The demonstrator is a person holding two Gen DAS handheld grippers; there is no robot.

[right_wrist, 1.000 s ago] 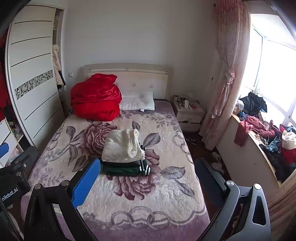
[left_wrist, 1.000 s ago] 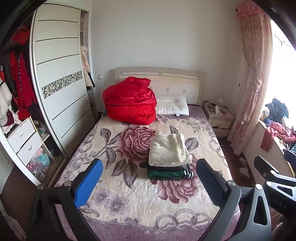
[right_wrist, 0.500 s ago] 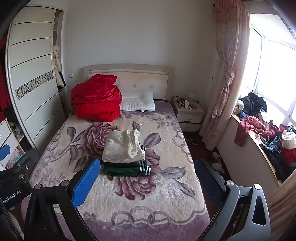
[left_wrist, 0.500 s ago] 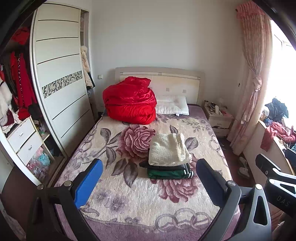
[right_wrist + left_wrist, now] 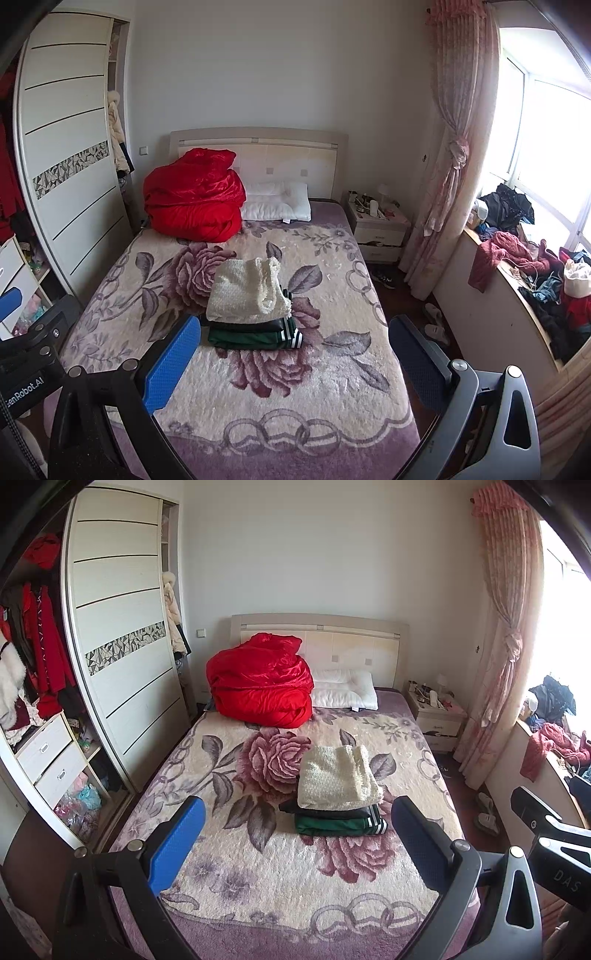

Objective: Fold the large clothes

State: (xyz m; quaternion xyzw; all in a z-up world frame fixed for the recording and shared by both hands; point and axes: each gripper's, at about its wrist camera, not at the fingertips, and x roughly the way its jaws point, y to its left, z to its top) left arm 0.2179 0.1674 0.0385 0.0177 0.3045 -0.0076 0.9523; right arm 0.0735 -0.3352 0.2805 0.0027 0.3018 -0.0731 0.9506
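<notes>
A folded cream knit garment (image 5: 338,779) lies on top of a folded black garment and a folded green garment with white stripes (image 5: 338,824), stacked in the middle of the bed (image 5: 258,878). The stack also shows in the right wrist view (image 5: 247,291), with the green garment (image 5: 255,338) at the bottom. My left gripper (image 5: 295,845) is open and empty, held back above the foot of the bed. My right gripper (image 5: 295,365) is open and empty, also well short of the stack.
A red quilt (image 5: 262,681) and a white pillow (image 5: 343,694) lie at the headboard. A wardrobe (image 5: 122,646) stands left, a nightstand (image 5: 380,229) and curtain (image 5: 458,147) right. Loose clothes (image 5: 517,258) pile on the window ledge.
Both views have shifted only slightly. The stack of clothes and both open grippers stay as they were.
</notes>
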